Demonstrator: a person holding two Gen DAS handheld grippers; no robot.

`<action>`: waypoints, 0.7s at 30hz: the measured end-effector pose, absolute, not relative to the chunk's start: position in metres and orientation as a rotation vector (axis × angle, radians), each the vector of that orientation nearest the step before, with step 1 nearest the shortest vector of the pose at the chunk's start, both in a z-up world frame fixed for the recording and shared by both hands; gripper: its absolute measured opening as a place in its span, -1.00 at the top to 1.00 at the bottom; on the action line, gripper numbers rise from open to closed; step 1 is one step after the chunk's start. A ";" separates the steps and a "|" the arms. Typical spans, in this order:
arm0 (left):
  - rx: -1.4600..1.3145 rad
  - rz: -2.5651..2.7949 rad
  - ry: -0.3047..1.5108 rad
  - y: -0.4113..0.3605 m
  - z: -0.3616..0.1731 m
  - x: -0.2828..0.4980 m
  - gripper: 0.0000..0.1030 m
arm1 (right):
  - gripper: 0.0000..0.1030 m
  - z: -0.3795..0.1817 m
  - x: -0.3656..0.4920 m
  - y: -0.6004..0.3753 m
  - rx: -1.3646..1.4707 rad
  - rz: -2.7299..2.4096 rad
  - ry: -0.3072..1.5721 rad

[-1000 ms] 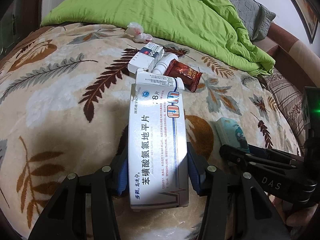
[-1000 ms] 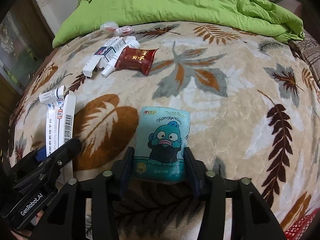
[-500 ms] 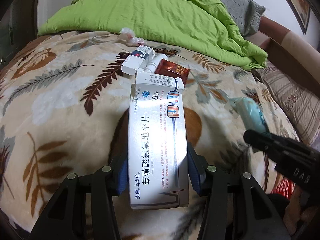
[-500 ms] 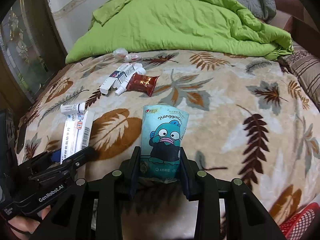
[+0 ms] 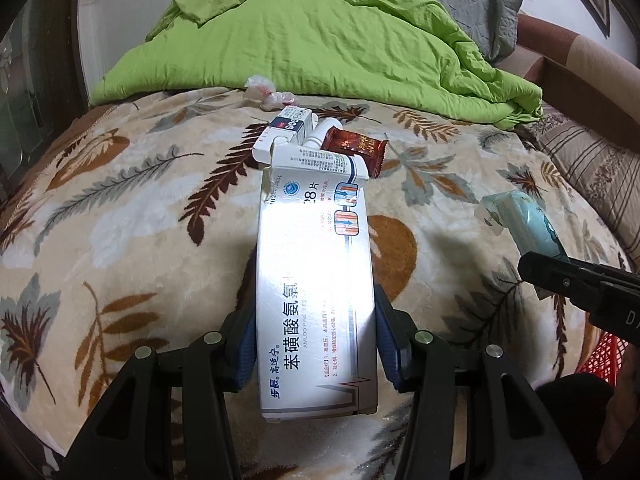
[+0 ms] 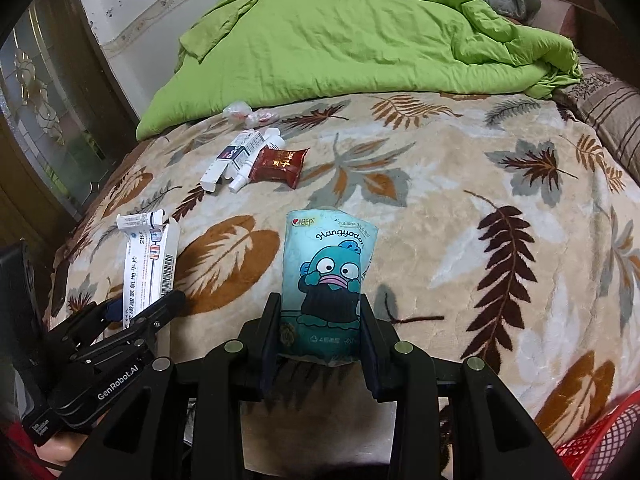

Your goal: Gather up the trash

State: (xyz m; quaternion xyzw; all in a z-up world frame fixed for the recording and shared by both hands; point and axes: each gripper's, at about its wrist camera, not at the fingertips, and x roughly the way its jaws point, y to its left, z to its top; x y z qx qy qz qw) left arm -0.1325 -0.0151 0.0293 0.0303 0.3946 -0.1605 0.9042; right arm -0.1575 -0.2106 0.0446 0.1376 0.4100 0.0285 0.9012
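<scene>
My left gripper (image 5: 316, 344) is shut on a long white medicine box (image 5: 314, 280), held above the leaf-patterned blanket (image 5: 132, 240). The same box (image 6: 150, 264) shows at the left of the right wrist view. My right gripper (image 6: 320, 332) is shut on a teal tissue pack (image 6: 326, 280) with a cartoon fish, lifted off the bed; in the left wrist view that pack (image 5: 524, 220) sticks out at the right. Farther up the bed lie a small white-and-blue box (image 6: 234, 156), a white bottle (image 6: 256, 164), a brown snack wrapper (image 6: 280, 164) and crumpled clear plastic (image 6: 248, 114).
A green quilt (image 6: 360, 32) is heaped at the head of the bed, with a grey pillow (image 5: 472, 4) behind it. A red mesh basket (image 6: 604, 436) shows at the lower right. A striped cushion (image 5: 592, 168) lies on the right, dark wooden furniture (image 6: 44, 120) on the left.
Both grippers pulled back and rose from the bed, each with its item. The tissue pack went from lying on the blanket to hanging in the right gripper's pinch. The red basket came into view.
</scene>
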 end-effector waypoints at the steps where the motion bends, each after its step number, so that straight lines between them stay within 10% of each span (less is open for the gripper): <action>1: 0.066 -0.331 0.814 -0.015 0.029 -0.133 0.05 | 0.27 0.045 -0.157 -0.211 0.284 0.058 0.846; 21: 0.074 -0.330 0.758 -0.014 0.036 -0.137 0.05 | 0.27 0.046 -0.160 -0.213 0.277 0.039 0.839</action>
